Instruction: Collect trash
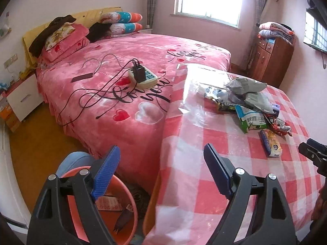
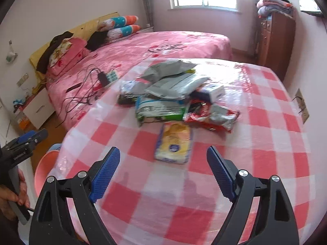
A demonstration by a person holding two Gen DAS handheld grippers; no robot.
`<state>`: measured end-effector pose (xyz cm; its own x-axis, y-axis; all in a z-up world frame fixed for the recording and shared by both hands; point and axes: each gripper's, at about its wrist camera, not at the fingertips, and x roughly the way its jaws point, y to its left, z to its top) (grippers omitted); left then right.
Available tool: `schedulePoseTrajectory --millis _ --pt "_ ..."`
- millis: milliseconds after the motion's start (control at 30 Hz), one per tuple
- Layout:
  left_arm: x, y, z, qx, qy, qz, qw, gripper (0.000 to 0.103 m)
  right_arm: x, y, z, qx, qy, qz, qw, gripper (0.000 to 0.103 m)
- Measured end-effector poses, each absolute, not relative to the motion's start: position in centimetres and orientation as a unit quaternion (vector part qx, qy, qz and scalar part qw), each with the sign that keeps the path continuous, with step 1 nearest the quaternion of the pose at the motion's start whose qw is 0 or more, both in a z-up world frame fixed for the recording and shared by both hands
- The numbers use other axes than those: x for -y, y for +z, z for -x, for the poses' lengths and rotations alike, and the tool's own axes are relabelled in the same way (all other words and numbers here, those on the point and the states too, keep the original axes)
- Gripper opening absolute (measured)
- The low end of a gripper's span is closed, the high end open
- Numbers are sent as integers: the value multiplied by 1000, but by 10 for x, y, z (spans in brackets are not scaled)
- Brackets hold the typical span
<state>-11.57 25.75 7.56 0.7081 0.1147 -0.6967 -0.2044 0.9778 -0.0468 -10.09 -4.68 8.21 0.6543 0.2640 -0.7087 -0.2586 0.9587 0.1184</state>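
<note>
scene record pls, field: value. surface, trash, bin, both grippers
surface: round table with pink-and-white checked cloth under clear plastic, beside a pink bed
trash: pile of wrappers near table centre; yellow packet lies apart, on the near side
bin: orange bin on the floor at the table's edge, some scraps inside
left gripper: open, empty, over the table edge and bin
right gripper: open, empty, above the cloth, yellow packet just ahead
bed clutter: power strip with cables
</note>
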Motion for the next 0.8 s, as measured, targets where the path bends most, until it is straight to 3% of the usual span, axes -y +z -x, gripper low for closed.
schedulePoseTrajectory --millis 400,800 --pt "-210 88 58 -375 35 47 925 84 80 70 79 -401 122 -16 908 89" --pt "-152 93 -90 -402 -37 134 905 84 142 48 49 -421 89 -58 901 91"
